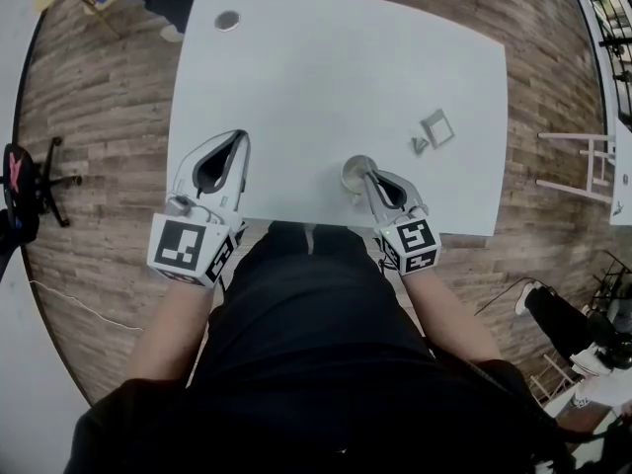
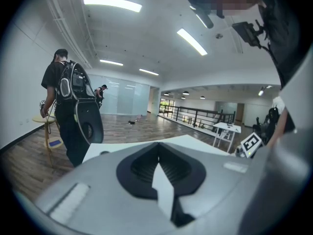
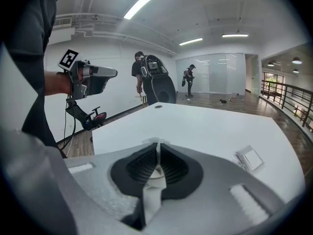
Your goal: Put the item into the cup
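Observation:
A small pale cup stands near the front edge of the white table. My right gripper is shut on the cup's wall; in the right gripper view the thin rim shows pinched between the closed tips. A small square white item lies flat to the right of the cup, with a little grey piece beside it. My left gripper hovers at the table's front left, shut with nothing in it.
A round grommet sits at the table's far left corner. A person with a backpack stands beyond the far edge. An office chair is on the left and a white stool on the right.

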A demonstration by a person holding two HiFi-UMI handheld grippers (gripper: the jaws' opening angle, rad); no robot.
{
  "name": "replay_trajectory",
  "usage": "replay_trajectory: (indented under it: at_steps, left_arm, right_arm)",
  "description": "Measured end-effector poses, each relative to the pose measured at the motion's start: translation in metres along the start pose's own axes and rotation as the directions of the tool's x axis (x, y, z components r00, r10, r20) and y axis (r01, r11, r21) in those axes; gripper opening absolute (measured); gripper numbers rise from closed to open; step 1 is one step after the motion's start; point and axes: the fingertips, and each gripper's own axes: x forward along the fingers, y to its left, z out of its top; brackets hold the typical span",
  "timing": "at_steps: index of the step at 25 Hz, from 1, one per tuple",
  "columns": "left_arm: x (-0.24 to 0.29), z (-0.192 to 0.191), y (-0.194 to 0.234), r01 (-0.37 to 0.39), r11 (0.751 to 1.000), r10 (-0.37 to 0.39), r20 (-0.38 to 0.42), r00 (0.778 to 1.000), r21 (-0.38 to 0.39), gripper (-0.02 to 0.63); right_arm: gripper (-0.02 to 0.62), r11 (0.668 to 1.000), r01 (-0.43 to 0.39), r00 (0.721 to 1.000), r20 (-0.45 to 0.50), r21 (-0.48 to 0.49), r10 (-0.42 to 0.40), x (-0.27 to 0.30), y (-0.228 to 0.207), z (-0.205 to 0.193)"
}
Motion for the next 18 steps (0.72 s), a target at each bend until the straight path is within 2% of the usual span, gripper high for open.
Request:
replay_trajectory:
  at_steps: [18]
  left_arm:
    - [-0.0049, 0.0009, 0.0041, -0.022, 1.000, 0.021, -0.002, 1.000, -0.011, -0.002]
  right_arm:
    - [0.017, 1.000, -0.016, 1.000, -0.019, 0.013, 0.016, 0.0049, 0.0030, -0.0046]
